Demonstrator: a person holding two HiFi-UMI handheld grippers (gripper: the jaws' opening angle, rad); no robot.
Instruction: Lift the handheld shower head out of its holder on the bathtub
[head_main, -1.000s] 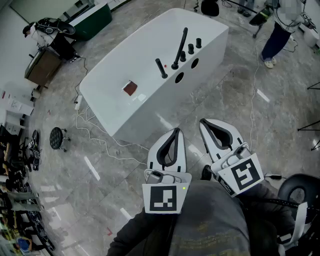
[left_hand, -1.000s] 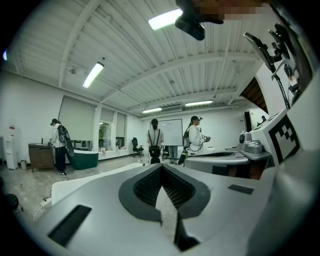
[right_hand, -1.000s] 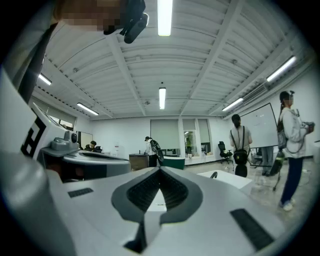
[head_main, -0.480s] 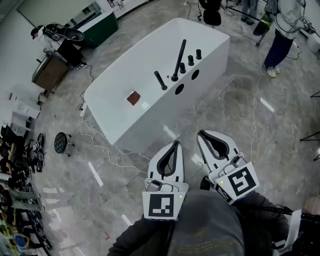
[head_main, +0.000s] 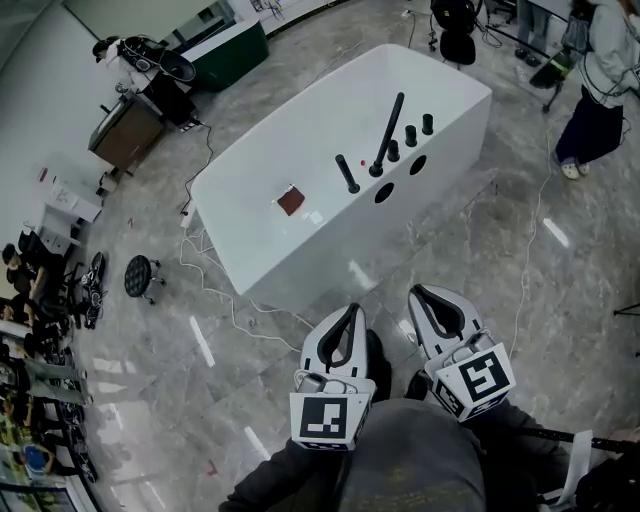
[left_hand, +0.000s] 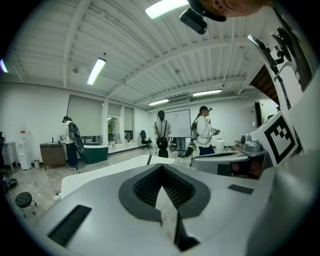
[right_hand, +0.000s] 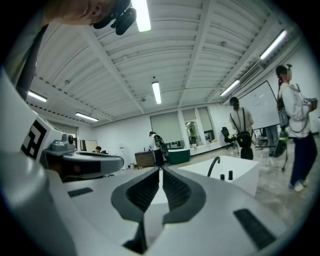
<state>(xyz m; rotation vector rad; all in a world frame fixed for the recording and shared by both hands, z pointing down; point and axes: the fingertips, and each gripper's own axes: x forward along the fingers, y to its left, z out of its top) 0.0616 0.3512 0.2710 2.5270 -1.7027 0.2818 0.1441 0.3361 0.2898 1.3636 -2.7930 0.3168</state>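
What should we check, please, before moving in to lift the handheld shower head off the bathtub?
1. Handheld shower head seated in its holder on the bathtub: ok.
2. Left gripper free: ok, jaws shut on nothing.
3. Right gripper free: ok, jaws shut on nothing.
4. Jaws open for a grasp: not ok, both are shut.
5. Grippers close to the shower head: not ok, open floor lies between.
6. Walkway: not ok, a white cable trails on the floor in front of the tub.
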